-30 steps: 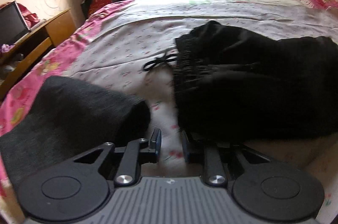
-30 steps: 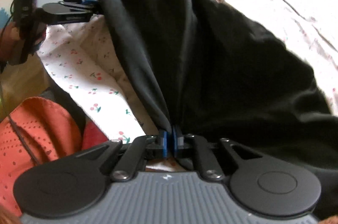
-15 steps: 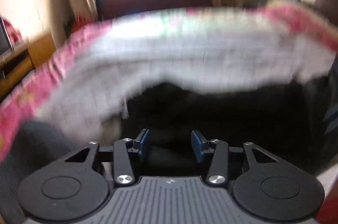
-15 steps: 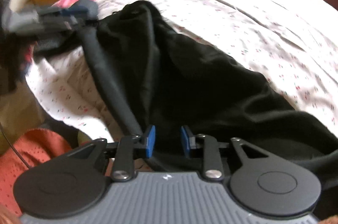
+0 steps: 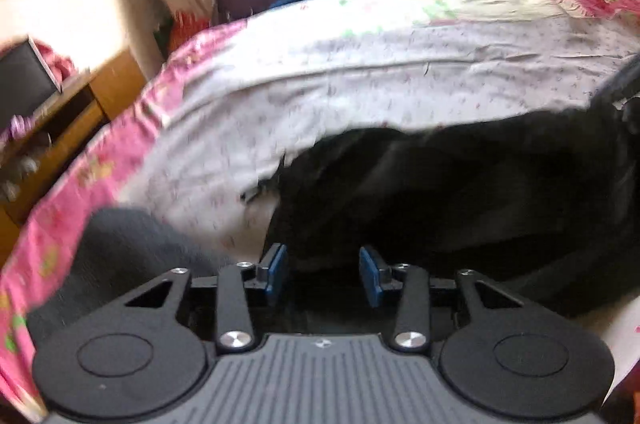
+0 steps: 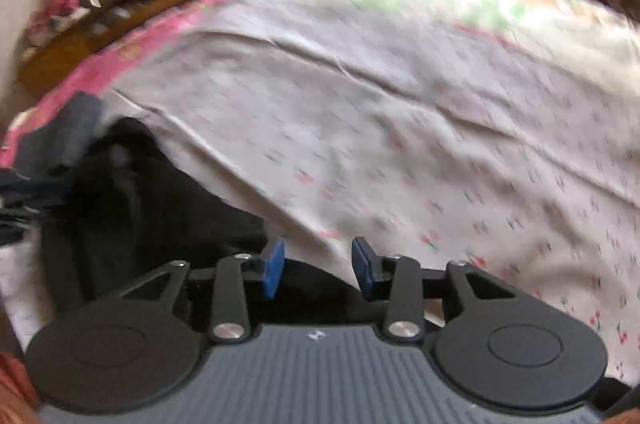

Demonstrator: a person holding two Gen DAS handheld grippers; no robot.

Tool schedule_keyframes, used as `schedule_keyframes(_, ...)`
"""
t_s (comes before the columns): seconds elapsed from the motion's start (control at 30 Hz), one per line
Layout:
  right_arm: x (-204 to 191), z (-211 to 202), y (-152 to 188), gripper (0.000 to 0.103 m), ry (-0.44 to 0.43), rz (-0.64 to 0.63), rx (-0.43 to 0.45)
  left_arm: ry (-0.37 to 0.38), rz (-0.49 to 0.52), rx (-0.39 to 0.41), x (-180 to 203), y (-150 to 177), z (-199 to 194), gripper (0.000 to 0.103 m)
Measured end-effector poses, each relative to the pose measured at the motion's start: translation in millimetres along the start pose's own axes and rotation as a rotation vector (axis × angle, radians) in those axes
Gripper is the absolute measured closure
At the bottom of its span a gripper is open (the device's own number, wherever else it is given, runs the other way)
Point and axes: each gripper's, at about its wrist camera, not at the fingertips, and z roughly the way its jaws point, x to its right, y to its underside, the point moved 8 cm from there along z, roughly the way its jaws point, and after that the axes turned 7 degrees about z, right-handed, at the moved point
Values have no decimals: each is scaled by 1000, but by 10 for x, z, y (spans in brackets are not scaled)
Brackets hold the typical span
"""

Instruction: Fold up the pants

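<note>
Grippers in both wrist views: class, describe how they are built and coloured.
The left gripper and right gripper look alike: ribbed grey body with a small white logo, two round black discs, black link arms with silver screws, blue pads on the fingers.

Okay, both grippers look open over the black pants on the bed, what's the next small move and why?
Probably bring the right gripper back left onto the black fabric pants and grip an edge for the next fold. Both grippers' jaws have just been opening, and neither holds anything. The left gripper already hangs over the pants; the right faces mostly the white floral bedsheet.
</note>
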Motion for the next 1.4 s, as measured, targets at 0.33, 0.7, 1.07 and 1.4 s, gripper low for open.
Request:
schedule_keyframes(0.33,72,-504,673,65,57,-21,-71,114,88,83,557,-431,27,46)
schedule_keyframes(0.7,662,-958,624,61,68,231,79,526,247,216,2110,-1063,-195,45)
schedule_keyframes(1.07,2529,-1712,1065,57,294,716,244,737,375,219,3706,-1567,-223,40)
schedule_keyframes(1.4,2888,-1242,778,81,334,844,226,604,442,142,4085,-1575,79,64)
